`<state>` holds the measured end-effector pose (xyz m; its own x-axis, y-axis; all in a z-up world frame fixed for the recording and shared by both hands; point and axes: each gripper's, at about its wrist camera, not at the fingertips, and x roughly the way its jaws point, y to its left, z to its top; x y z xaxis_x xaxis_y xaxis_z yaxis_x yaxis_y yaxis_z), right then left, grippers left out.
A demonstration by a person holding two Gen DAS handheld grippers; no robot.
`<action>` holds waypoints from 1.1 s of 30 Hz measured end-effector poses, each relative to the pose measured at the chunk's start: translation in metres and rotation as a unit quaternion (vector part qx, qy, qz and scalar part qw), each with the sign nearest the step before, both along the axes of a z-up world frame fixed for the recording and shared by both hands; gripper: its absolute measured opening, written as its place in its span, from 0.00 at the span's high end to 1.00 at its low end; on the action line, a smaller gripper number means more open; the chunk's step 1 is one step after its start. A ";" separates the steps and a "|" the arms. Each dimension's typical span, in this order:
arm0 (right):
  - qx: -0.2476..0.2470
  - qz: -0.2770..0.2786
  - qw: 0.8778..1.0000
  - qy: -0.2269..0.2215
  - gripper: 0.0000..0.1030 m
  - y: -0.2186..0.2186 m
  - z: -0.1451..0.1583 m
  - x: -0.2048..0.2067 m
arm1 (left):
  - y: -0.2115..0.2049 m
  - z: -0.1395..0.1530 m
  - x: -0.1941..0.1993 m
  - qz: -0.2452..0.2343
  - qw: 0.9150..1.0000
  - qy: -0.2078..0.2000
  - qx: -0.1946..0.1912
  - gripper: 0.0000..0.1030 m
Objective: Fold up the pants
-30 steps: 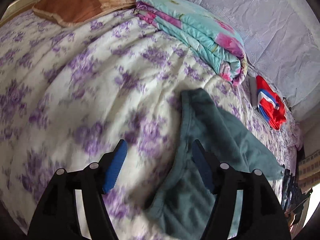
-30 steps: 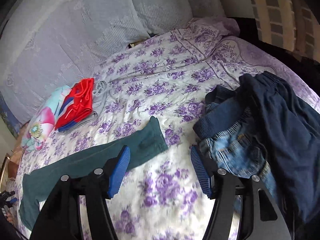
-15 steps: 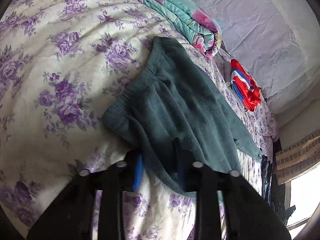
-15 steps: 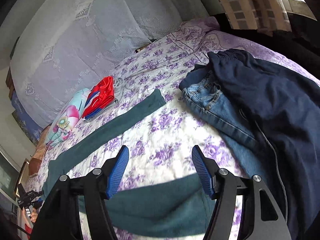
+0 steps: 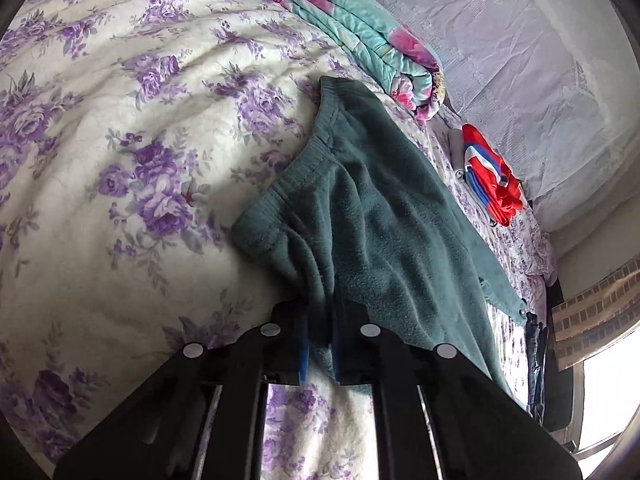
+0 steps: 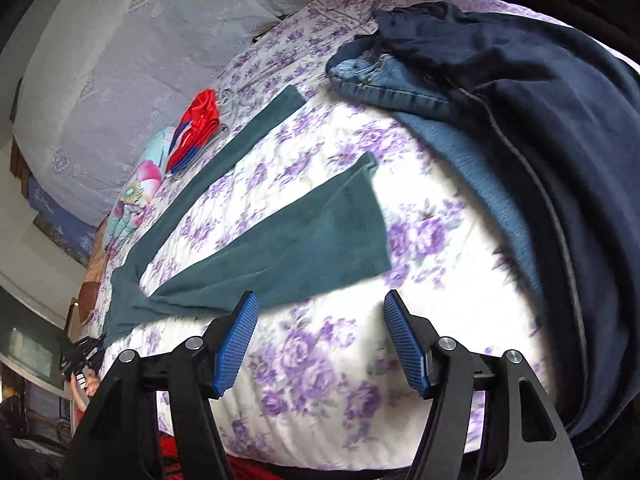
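The left gripper is black with 4 silver rivets. The right gripper matches it. Both carry ribbed blue pads.

Bare bedspread lies open left of the pants. Behind them a folded quilt and red clothes crowd the wall. In the right view, jeans and dark garments block the right side.
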<state>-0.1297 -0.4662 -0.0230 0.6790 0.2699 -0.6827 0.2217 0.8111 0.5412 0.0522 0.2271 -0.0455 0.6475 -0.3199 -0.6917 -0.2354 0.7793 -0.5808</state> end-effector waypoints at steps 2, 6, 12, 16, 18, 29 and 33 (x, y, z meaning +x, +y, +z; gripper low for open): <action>-0.008 0.016 1.000 0.000 0.35 0.006 0.000 0.027 | 0.000 -0.001 0.001 0.003 1.000 -0.003 0.001 0.92; -0.071 0.006 0.994 -0.088 0.51 0.001 0.059 0.089 | 0.006 -0.003 0.002 0.010 1.000 -0.002 -0.014 0.92; -0.105 0.010 0.989 -0.103 0.41 -0.014 0.108 0.119 | 0.000 -0.002 -0.005 0.014 1.000 -0.018 0.013 0.91; -0.113 -0.015 0.993 -0.038 0.41 -0.027 0.053 0.085 | 0.003 -0.004 -0.003 0.011 1.000 -0.018 0.002 0.91; -0.091 -0.021 0.995 -0.020 0.47 -0.028 0.029 0.074 | 0.004 -0.005 -0.002 0.009 1.000 -0.016 -0.005 0.91; -0.045 0.049 0.998 -0.016 0.90 0.012 0.008 0.121 | 0.003 -0.007 -0.004 0.013 1.000 -0.022 -0.006 0.91; -0.038 0.005 0.996 -0.078 0.96 0.005 0.033 0.104 | 0.004 -0.007 -0.004 0.011 1.000 -0.022 -0.006 0.91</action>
<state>-0.0254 -0.4612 0.0097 0.7758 0.2281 -0.5883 0.1326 0.8526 0.5054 0.0481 0.2309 -0.0520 0.6843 -0.3139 -0.6582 -0.2254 0.7674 -0.6003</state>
